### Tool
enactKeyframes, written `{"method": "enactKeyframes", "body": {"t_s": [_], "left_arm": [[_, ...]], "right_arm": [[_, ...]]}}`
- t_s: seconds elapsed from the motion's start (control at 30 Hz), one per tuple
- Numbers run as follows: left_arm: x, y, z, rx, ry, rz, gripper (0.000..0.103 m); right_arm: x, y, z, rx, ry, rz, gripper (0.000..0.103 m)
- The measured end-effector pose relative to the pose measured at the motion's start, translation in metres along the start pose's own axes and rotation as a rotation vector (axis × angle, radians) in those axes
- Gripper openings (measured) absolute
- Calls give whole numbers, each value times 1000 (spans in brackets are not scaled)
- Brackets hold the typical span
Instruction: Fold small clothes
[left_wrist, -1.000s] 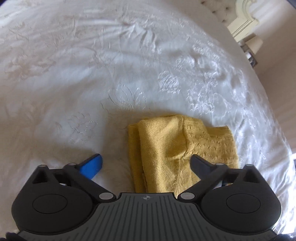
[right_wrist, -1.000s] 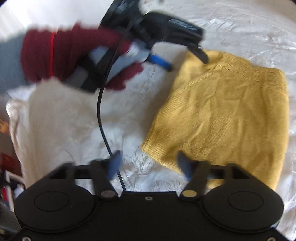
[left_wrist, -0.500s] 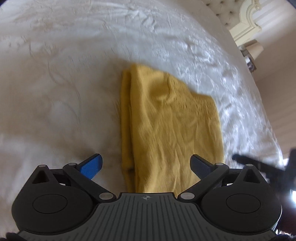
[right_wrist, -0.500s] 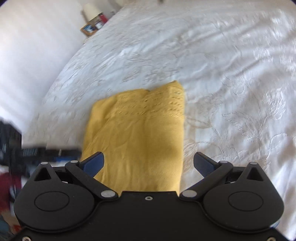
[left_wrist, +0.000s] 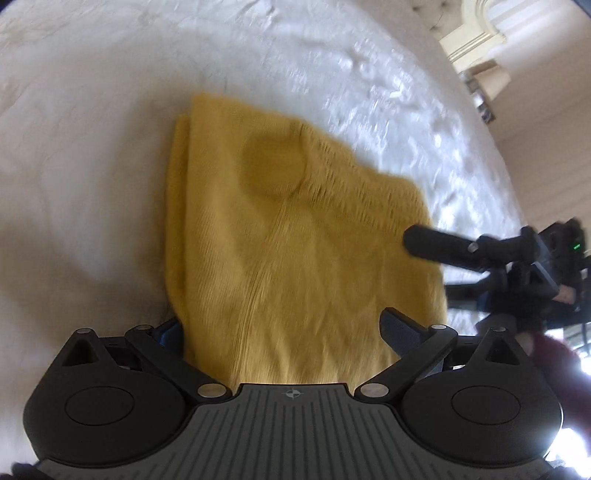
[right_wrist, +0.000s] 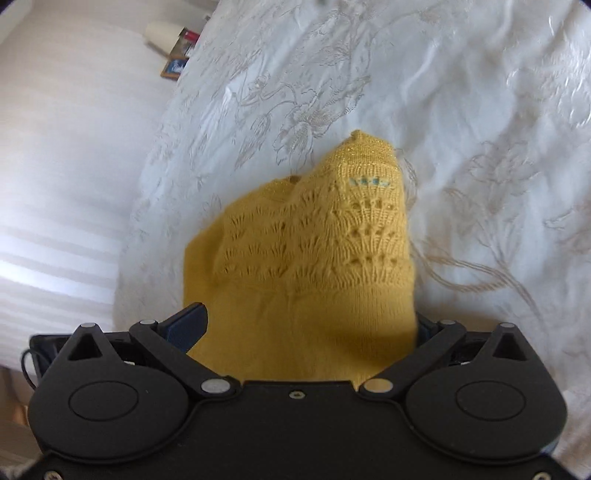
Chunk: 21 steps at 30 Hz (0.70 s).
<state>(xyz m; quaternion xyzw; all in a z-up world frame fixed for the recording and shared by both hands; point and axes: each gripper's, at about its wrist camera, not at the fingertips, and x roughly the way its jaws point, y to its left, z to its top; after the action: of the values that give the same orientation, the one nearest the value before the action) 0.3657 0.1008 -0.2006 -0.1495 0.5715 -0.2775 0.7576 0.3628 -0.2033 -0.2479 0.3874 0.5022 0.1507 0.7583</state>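
A small yellow knitted top (left_wrist: 295, 236) lies folded on a white bedspread (left_wrist: 92, 110) with stitched flowers. It already makes a neat, thick stack of layers, with the lacy part at the far end. The left gripper (left_wrist: 284, 328) hangs low over the near end of the top, and its jaws are spread wide, one on each side of the cloth, so it holds nothing. The right gripper (right_wrist: 310, 328) is also spread as wide as it goes, with the yellow knit between its jaws but not pinched. In the left view, one dark finger (left_wrist: 436, 245) of the right gripper reaches in over the right edge of the top, and a bit of dark red sleeve (left_wrist: 554, 350) shows behind it. A few things could go wrong from here. The knit is soft and loose, so a jaw could catch in the lacy holes and pull the stack out of shape. If a claw pinches only the top layer, the fold could open up when it lifts. The two grippers are close together, so they could bump each other. The bedspread is soft too, and a jaw pushing down could grab the white cover along with the top.
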Motion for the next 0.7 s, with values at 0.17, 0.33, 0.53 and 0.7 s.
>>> {"method": "enactKeyframes", "body": {"t_s": [0.17,0.33,0.53,0.7], "left_arm": [[5,1,10,-20,2,-17,99],[-12,9,2,-59,-37,41,25],[-36,-17,-7,33,-64,50,23],[-70,-49,-23,81,-107,-15,22]], "right_arm": [[0,-4,6,76,5,4,102],[8,17,6,39,13,-113,69],[-9,57,-12,-119,-14,-222,43],[-53,94,-46,-198,-73,-232,42]]}}
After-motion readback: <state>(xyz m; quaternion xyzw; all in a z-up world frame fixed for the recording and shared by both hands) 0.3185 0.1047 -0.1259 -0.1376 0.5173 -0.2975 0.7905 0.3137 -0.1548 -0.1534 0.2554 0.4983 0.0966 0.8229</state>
